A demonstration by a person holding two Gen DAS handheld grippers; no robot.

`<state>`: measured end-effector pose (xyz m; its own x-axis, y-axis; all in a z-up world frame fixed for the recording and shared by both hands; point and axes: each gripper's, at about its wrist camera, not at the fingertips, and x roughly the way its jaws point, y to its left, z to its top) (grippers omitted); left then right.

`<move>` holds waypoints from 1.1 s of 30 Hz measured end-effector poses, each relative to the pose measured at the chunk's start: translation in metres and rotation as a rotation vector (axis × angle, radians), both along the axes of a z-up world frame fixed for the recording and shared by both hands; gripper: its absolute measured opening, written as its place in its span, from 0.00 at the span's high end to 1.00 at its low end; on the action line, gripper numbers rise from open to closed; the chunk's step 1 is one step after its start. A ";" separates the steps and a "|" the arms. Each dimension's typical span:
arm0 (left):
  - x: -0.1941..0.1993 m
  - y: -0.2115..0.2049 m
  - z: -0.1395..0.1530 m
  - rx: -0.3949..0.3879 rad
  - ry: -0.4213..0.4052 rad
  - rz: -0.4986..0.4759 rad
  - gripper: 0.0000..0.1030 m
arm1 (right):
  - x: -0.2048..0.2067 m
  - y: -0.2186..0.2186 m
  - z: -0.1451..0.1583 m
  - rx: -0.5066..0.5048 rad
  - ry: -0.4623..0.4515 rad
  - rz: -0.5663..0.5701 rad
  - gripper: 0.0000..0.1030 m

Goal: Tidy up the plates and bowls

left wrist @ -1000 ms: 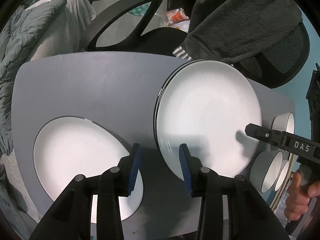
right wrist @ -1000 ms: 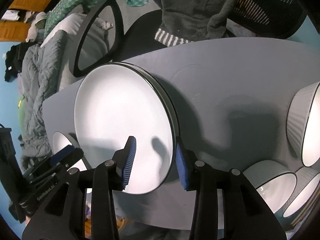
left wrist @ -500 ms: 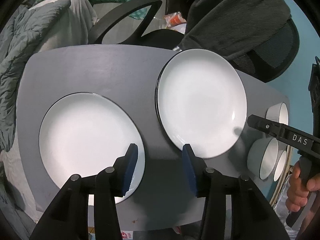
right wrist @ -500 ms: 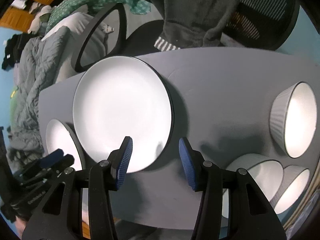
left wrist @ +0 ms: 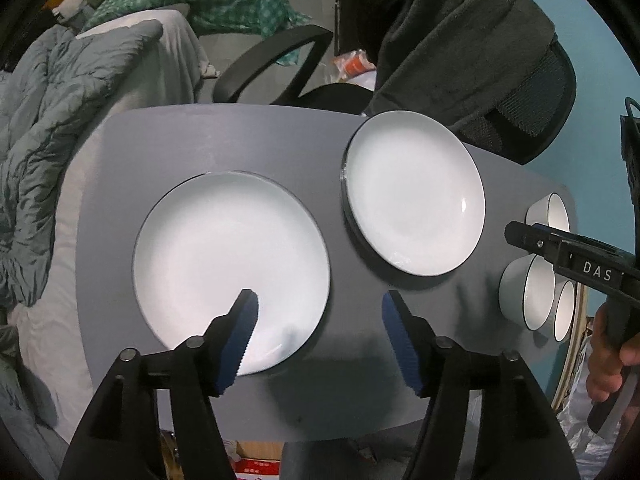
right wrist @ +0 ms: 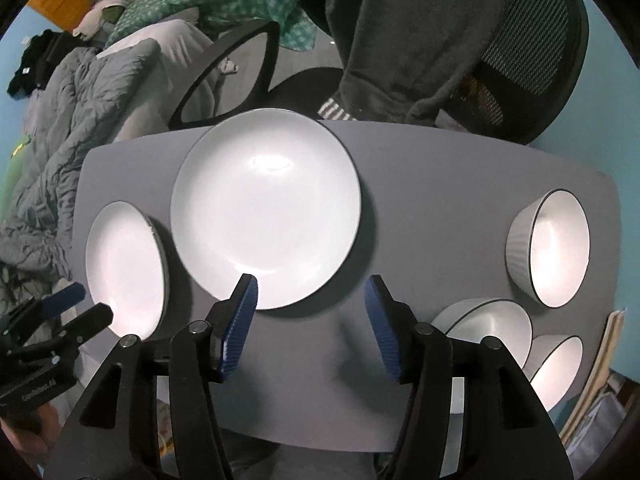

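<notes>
Both hand-held grippers hang over the grey worktop (left wrist: 224, 136) pointing nearly straight down. The left hand-held gripper (left wrist: 318, 320) has its blue pads spread wide with nothing between them, and its jaws have just been opening. The right hand-held gripper (right wrist: 310, 308) is the same deal: jaws apart, just been opening, nothing pinched.

Seen from the left wrist, a single white plate (left wrist: 228, 264) lies flat at about 10 o'clock from the left pads. Further out at 1 o'clock sits a stack of plates (left wrist: 412, 196), with dark rims showing under the top one. It's near the single plate but not touching.

From the right wrist, three bowls cluster on the right side of the worktop: two close together at 4 o'clock (right wrist: 492, 332) (right wrist: 556, 364), and one further out at 2 o'clock (right wrist: 552, 240).

Beyond the worktop stands an office chair (right wrist: 520, 40) with a dark fleece (right wrist: 400, 40) draped over it.
</notes>
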<state>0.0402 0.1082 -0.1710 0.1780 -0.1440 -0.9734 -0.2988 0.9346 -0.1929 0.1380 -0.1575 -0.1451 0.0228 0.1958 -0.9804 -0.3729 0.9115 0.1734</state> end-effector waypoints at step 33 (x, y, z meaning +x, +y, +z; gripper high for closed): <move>-0.074 0.134 -0.077 -0.048 0.038 0.241 0.32 | -0.069 0.108 -0.068 0.117 0.196 0.215 0.42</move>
